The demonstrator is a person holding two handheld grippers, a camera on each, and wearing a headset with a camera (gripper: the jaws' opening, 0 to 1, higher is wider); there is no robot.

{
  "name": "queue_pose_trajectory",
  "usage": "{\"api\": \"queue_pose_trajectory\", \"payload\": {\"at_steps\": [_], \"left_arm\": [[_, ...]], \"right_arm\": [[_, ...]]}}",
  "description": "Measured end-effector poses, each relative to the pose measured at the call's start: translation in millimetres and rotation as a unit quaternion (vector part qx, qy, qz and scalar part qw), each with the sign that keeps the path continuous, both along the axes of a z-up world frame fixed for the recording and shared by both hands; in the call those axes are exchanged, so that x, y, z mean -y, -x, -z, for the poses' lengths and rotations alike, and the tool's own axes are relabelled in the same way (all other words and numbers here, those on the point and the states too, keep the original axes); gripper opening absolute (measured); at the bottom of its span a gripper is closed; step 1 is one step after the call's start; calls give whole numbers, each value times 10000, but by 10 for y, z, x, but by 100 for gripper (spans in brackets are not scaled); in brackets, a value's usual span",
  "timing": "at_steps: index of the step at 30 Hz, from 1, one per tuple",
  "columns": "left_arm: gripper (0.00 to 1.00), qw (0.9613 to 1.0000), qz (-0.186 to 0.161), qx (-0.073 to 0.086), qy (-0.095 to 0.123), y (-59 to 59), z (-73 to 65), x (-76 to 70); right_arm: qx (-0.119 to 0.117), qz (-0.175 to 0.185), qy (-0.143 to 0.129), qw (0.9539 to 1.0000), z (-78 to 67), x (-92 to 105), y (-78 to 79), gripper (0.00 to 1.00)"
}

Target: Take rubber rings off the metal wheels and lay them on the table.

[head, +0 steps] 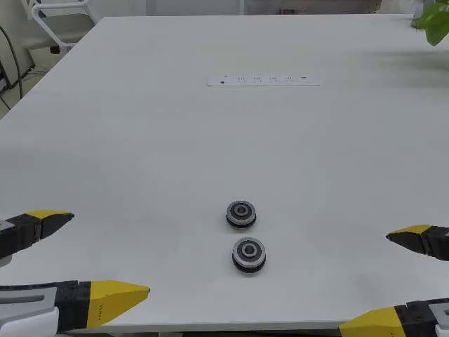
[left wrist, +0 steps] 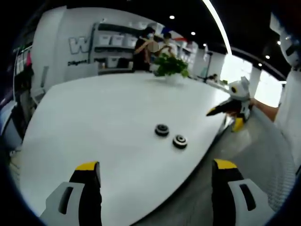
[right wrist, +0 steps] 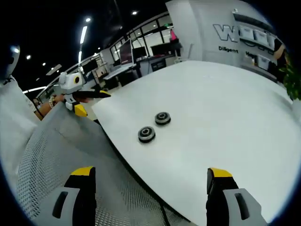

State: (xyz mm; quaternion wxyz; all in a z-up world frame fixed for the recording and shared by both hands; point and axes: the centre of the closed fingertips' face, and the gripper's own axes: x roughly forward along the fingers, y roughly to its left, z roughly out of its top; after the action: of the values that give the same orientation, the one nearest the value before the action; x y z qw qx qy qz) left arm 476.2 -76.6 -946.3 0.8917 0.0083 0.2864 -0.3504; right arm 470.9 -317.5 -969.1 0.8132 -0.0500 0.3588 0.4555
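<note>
A white table (head: 175,140) held the far wheel (head: 241,214) and near wheel (head: 249,254) close together. The left gripper (head: 109,253) and right gripper (head: 365,282) flanked them low at the table's edge, jaws released and empty.

Far wheel (head: 241,214) and near wheel (head: 249,254), flat on table (head: 210,140), close together, rubber rings (head: 236,255) on.

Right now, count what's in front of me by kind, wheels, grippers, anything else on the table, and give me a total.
metal wheels: 2
hand-held grippers: 2, the left hand-held gripper and the right hand-held gripper, both open
socket panel: 1
plant: 1
Total: 6
</note>
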Motion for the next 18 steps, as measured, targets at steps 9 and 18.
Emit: {"api": "queue_pose_trajectory", "payload": {"at_steps": [9, 18], "left_arm": [[100, 10000, -45, 16, 4, -5, -2, -17], [100, 9999, -126, -36, 101, -9, -7, -17]], "right_arm": [[-23, -52, 72, 10000, 18, 4, 16, 94], [-49, -90, 53, 9999, 25, -2, 23, 94]]}}
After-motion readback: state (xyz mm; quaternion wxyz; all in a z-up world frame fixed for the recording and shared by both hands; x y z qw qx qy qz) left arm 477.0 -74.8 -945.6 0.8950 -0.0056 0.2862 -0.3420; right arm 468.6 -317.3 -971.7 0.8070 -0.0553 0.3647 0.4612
